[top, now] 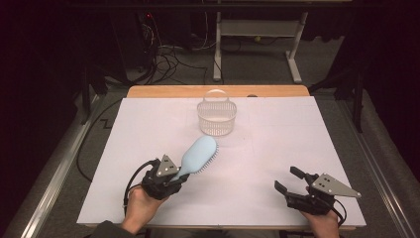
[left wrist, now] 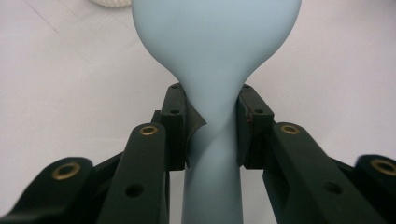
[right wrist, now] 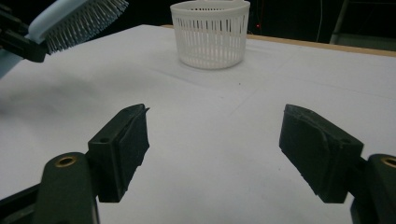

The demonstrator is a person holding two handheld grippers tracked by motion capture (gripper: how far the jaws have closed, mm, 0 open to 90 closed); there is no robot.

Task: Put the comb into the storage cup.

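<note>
In the left hand-held gripper [left wrist: 212, 130] — hairbrush [left wrist: 215, 56], bristles hidden.

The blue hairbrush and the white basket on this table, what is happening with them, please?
A person holds a gripper in each hand. The left gripper is shut on the handle of the blue hairbrush, lifted with its bristles facing down, short of the white basket. The right gripper is open and holds nothing.
</note>
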